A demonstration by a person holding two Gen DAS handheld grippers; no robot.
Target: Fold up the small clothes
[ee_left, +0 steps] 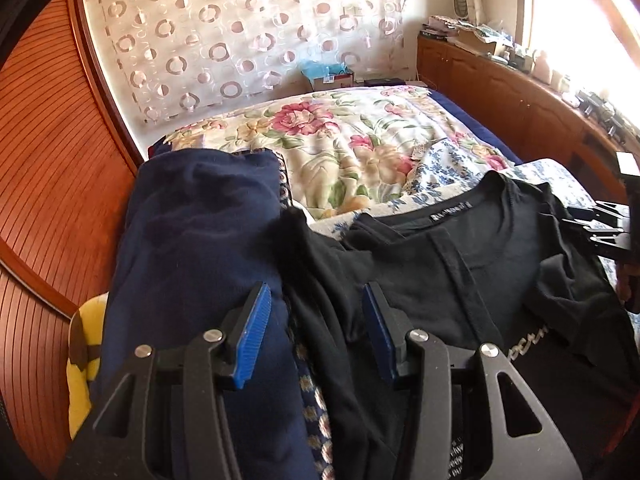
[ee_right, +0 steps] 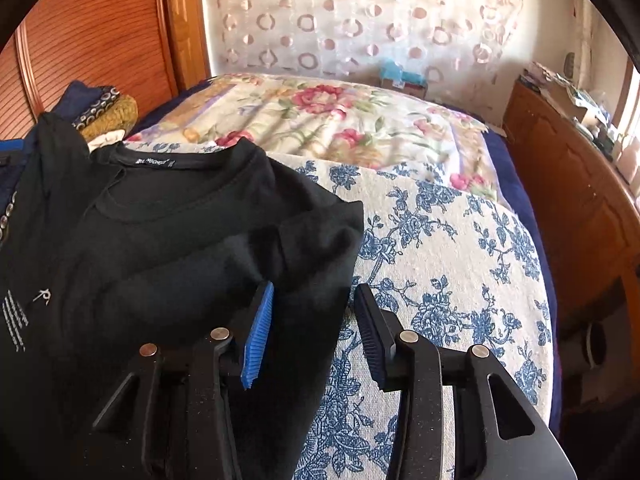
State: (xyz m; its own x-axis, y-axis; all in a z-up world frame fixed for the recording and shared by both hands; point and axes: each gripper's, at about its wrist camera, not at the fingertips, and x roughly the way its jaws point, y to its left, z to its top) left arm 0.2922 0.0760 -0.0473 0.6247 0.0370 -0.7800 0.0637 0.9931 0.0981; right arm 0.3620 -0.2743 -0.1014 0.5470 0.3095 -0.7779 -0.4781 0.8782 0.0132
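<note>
Black T-shirt (ee_right: 168, 240) flat on blue-and-white floral cloth (ee_right: 440, 264) at near end of bed (ee_left: 344, 140), collar facing far wall, both sleeves turned inward over chest. Left gripper (ee_left: 316, 332) above shirt's left edge, fingers (ee_left: 252, 340) spread, nothing pinched; navy garment (ee_left: 192, 248) just beside on left. Right gripper (ee_right: 314, 332) over shirt's right edge, fingers (ee_right: 258, 340) apart, fabric edge beneath the gap, not clamped. Flowered bedspread (ee_right: 320, 120) beyond. Wooden cabinet (ee_left: 512, 92) along right.
</note>
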